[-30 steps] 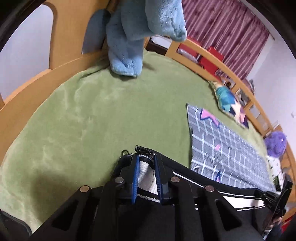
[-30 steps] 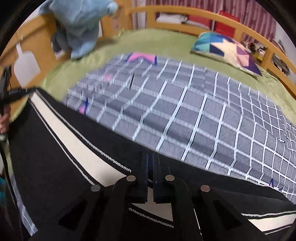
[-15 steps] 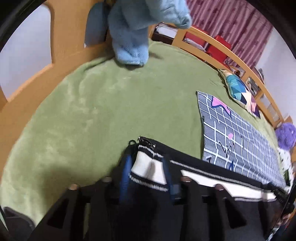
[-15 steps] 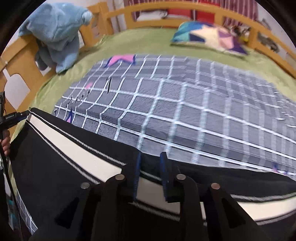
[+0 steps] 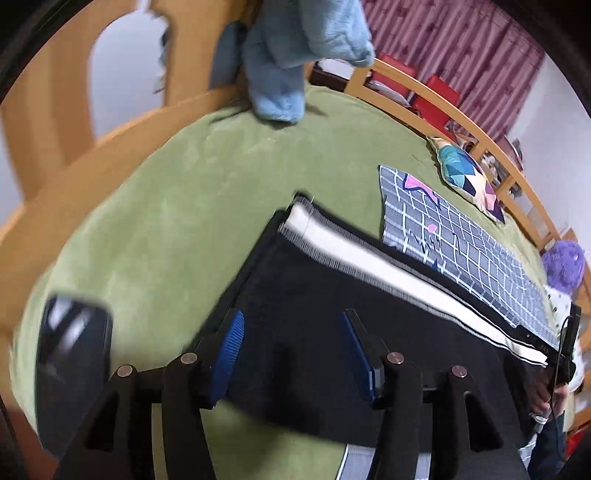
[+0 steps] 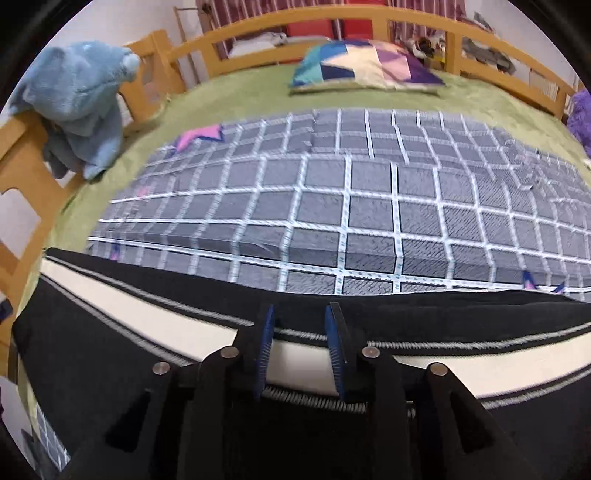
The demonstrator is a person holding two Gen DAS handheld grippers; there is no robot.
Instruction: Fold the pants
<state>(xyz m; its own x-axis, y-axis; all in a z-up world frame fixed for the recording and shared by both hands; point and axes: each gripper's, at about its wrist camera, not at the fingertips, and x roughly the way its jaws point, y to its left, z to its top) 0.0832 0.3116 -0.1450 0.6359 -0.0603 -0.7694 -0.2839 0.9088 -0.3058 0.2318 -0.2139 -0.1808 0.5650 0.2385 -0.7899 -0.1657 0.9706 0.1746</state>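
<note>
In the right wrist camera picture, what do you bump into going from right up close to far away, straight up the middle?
Right hand-held gripper → black pants with white stripe → grey checked blanket → green bed cover → colourful pillow → wooden bed rail.

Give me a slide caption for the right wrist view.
Right gripper open over black pants beside grid-patterned blanket.

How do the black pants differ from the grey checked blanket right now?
The pants are black with a white side stripe; the blanket is grey with a white grid and pink shapes. The pants lie nearest the cameras, their far edge overlapping the blanket, which spreads further up the bed. Both lie flat on the green bed cover.
</note>
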